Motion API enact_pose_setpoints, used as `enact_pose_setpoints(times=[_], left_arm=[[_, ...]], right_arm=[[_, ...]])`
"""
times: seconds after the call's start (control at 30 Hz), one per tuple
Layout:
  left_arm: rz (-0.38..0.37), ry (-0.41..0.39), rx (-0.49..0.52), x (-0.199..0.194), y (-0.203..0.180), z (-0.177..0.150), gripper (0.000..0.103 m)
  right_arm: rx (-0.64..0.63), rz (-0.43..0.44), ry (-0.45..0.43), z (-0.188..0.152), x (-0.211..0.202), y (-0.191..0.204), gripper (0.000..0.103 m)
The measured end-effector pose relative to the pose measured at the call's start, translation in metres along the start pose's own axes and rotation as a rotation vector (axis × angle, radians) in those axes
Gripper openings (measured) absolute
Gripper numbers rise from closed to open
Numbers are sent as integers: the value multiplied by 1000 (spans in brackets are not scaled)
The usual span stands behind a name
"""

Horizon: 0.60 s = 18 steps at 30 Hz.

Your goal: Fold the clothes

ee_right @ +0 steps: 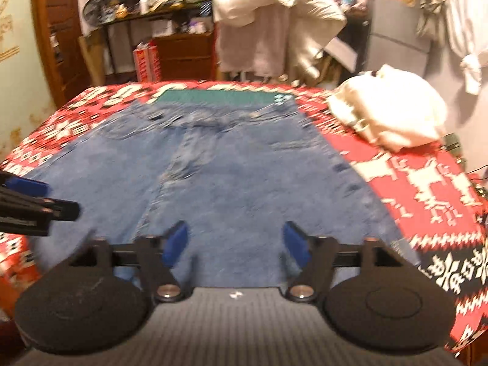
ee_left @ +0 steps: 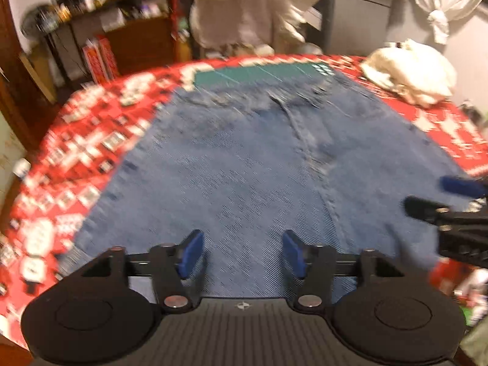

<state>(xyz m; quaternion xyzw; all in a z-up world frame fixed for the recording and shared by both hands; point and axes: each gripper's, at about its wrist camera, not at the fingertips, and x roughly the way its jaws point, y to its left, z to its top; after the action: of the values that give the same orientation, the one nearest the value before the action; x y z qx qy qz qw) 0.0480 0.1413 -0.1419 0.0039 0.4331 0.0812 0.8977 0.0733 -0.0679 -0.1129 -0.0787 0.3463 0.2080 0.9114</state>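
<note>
Blue denim jeans (ee_left: 244,164) lie spread flat on a table under a red patterned cloth (ee_left: 85,140), waistband at the far end, legs running toward me. My left gripper (ee_left: 242,248) hovers open over the near left leg, nothing between its blue pads. In the right wrist view the same jeans (ee_right: 231,177) fill the middle, and my right gripper (ee_right: 235,242) hangs open above the near right leg. Each gripper shows at the edge of the other's view: the right gripper (ee_left: 439,195) at the right side, the left gripper (ee_right: 45,198) at the left side.
A pile of white clothes (ee_left: 408,73) sits on the table's far right corner. A green mat (ee_left: 259,74) peeks out beyond the waistband. Behind the table stand cluttered shelves (ee_right: 170,30) and a rack draped with pale laundry (ee_right: 274,21).
</note>
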Motion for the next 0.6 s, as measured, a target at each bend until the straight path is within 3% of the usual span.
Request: enact_pose_setpoints(times=[0.1,0.27,0.43,0.5,0.6], left_arm=[[49,-2,19,10,2,3,78],[77,27,43,29,0,4,80],[106,25,46,40,-1,4,91],[112,27,27,43,2,5,101],[94,35,-17,47,9,4,103]], right_arm=[[-13,-20,-8,1,13,-7,91],[-11,-25,-28,1,28,-17,102],[-10,-39,-25,-1,44,-20,102],[-6,-42,-11,-3,51,-21,102],[-2,-41,16,-7,58,-22,102]])
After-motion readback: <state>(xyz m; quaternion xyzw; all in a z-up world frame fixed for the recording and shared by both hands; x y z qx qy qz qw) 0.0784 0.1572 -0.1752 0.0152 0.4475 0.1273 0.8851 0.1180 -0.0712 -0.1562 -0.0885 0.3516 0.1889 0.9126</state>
